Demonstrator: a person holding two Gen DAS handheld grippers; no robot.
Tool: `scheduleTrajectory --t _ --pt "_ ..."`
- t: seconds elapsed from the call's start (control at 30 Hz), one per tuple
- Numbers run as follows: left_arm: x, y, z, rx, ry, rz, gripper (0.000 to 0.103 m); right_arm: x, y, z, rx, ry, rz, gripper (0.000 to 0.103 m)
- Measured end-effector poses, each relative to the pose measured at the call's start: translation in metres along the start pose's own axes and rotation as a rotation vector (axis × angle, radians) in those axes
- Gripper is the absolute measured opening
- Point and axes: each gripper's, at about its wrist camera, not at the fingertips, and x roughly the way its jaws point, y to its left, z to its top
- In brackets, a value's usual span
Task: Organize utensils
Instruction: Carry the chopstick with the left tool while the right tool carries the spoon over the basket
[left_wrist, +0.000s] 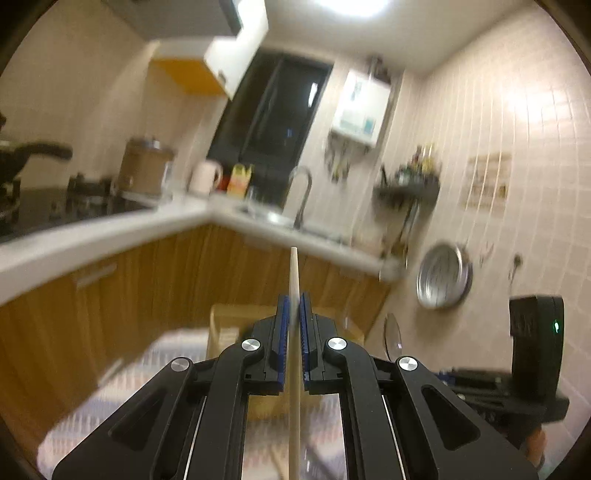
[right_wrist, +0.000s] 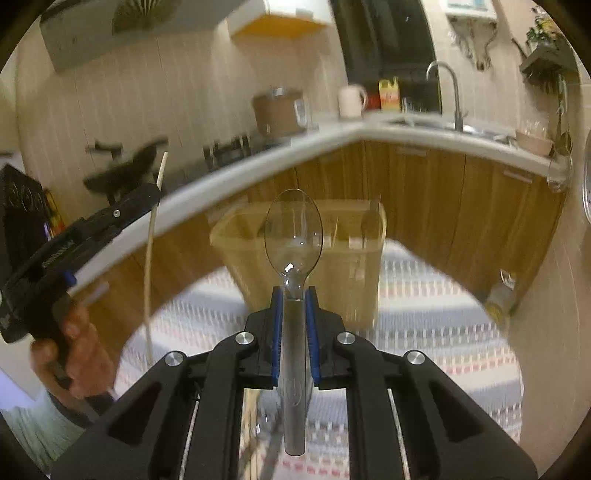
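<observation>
My left gripper (left_wrist: 294, 301) is shut on a pale wooden chopstick (left_wrist: 294, 280) that points up and forward, above the patterned tablecloth (left_wrist: 166, 362). It also shows in the right wrist view (right_wrist: 157, 192) at the left, held by a hand, with the chopstick (right_wrist: 149, 258) hanging down through it. My right gripper (right_wrist: 294, 293) is shut on the handle of a clear plastic spoon (right_wrist: 294, 229), bowl up. Behind the spoon stands a translucent beige utensil box (right_wrist: 343, 258) holding a few utensils. The box (left_wrist: 240, 321) shows partly behind my left fingers.
A white L-shaped kitchen counter (right_wrist: 332, 136) with wooden cabinet fronts (right_wrist: 443, 206) runs behind the table, with a sink and tap (right_wrist: 448, 96), a rice cooker (right_wrist: 279, 110) and a stove (left_wrist: 55, 206). A metal pan (left_wrist: 443, 275) hangs on the tiled right wall.
</observation>
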Motion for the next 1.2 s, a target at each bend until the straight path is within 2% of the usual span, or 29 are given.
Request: scheduleTrajectory --t 0.13,0.27,0.4,0.5,0.6,0.8,1.13,1.17,1.2 --pt "0.009 -0.004 0.019 -0.015 -0.138 0.016 0.004 -0.001 -0.009 0.024 0.031 -0.106 0.012 0.01" --pt "0.024 -0.007 0.032 -0.028 -0.222 0.038 0.004 0.007 -0.02 0.05 0.068 -0.23 -0.007 0.01" --pt "0.038 -0.016 0.034 -0.041 -0.357 0.139 0.004 0.018 -0.029 0.067 0.066 -0.332 -0.051 0.01" --pt "0.051 -0.021 0.032 -0.058 -0.406 0.185 0.004 0.03 -0.036 0.073 0.074 -0.383 -0.055 0.01" --pt "0.066 -0.025 0.028 -0.066 -0.415 0.204 0.004 0.046 -0.036 0.075 0.044 -0.42 -0.088 0.01" --pt "0.083 -0.019 0.016 -0.073 -0.404 0.248 0.004 0.076 -0.037 0.065 -0.018 -0.416 -0.128 0.01" --pt "0.095 -0.019 0.001 -0.012 -0.334 0.26 0.006 0.084 -0.042 0.054 -0.019 -0.407 -0.142 0.011" --pt "0.094 -0.019 0.002 -0.01 -0.324 0.257 0.011 0.083 -0.043 0.052 -0.015 -0.401 -0.137 0.013" --pt "0.092 -0.017 0.002 -0.01 -0.317 0.255 0.024 0.082 -0.043 0.051 -0.01 -0.397 -0.135 0.015"
